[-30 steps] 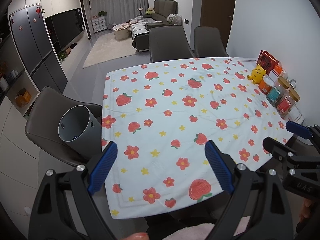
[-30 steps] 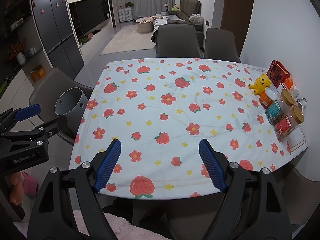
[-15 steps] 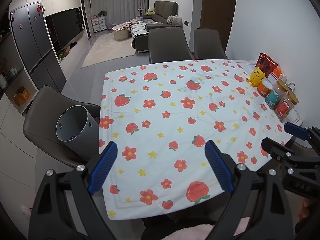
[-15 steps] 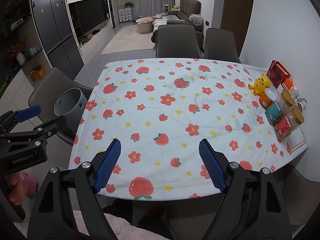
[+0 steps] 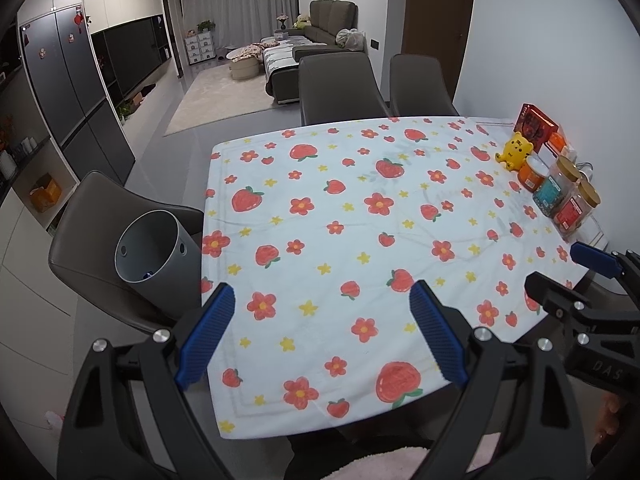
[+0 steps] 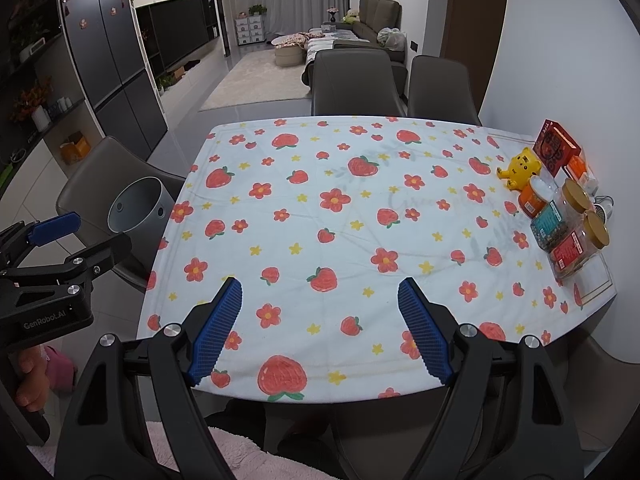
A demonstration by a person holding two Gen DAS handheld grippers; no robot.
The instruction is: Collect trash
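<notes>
The left tool (image 5: pixel 320 336) hangs agape above the strawberry tablecloth (image 5: pixel 360 220), gripping nothing.

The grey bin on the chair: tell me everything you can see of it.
The grey bin is a plain, lidless cylinder, matte like metal or plastic, with a paler inner wall. Two small round holes pierce the wall near the rim. It leans, mouth tilted upward, on the seat of a brown chair at the left edge of the table, close against the strawberry-print cloth. Something small and blue shows low inside; what it is cannot be told.
</notes>
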